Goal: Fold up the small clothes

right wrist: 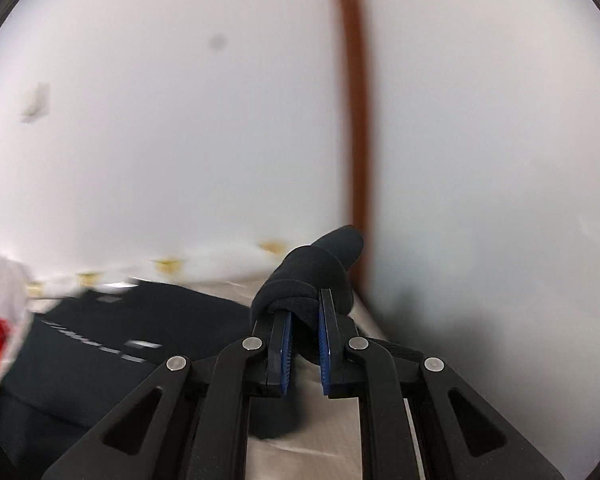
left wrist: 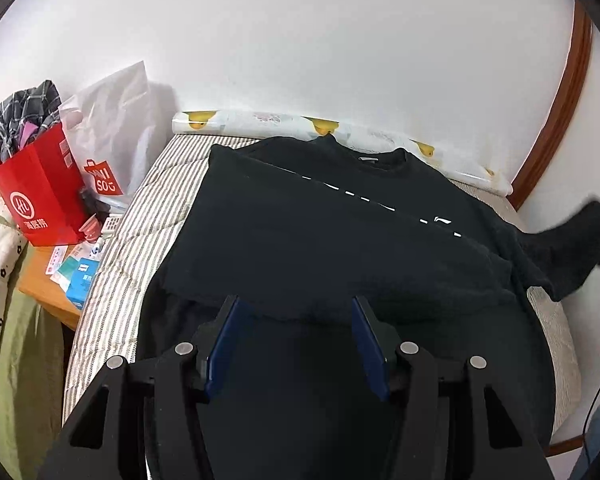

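Note:
A black sweatshirt (left wrist: 340, 232) with white print lies spread on the striped bed (left wrist: 140, 240), its neck toward the wall. My left gripper (left wrist: 298, 308) hovers over the hem end, jaws apart, with nothing pinched between the blue pads. The right sleeve (left wrist: 580, 236) is lifted off the bed at the right edge of the left wrist view. In the right wrist view my right gripper (right wrist: 304, 300) is shut on that black sleeve (right wrist: 312, 272), whose bunched end curls over the fingertips. The shirt's body (right wrist: 120, 332) lies lower left, blurred.
A red paper bag (left wrist: 36, 200) stuffed with clothes and a white shopping bag (left wrist: 112, 140) stand on a wooden nightstand (left wrist: 44, 284) left of the bed. A rolled duck-print mat (left wrist: 284, 124) runs along the white wall. Brown wooden trim (left wrist: 560, 112) rises at the right.

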Demonstrator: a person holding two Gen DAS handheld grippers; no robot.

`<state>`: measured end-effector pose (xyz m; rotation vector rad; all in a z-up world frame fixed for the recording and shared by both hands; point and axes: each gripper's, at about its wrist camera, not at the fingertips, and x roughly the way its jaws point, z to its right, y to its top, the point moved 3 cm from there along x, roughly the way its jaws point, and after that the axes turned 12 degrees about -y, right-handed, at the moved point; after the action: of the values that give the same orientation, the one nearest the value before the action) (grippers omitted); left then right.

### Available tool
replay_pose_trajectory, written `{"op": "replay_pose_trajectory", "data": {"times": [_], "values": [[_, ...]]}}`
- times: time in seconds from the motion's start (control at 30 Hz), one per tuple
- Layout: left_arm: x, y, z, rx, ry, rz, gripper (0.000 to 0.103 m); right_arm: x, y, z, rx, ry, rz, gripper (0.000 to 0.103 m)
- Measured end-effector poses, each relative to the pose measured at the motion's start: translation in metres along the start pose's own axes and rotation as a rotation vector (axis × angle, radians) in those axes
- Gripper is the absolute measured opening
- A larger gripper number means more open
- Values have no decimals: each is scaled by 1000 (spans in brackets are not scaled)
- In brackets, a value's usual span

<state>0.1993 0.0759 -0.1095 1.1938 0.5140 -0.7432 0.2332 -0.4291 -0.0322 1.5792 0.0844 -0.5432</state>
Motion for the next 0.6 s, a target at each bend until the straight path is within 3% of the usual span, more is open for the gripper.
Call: {"op": "replay_pose_trajectory", "data": {"times": [0.17, 0.33, 0.5, 0.6], "values": [[-6, -4, -20, -28, 1, 10, 54, -3, 20, -112, -48, 237, 2, 11], [-7, -8, -45, -84, -1, 9, 54, -14, -3, -200, -79, 390, -46, 12], [-14, -18, -65, -88, 11, 0, 55, 25, -58, -275, -177, 405, -136, 12], [-13, -24, -76, -104, 15, -14, 55, 40, -84, -286, -184, 397, -221, 13]]}}
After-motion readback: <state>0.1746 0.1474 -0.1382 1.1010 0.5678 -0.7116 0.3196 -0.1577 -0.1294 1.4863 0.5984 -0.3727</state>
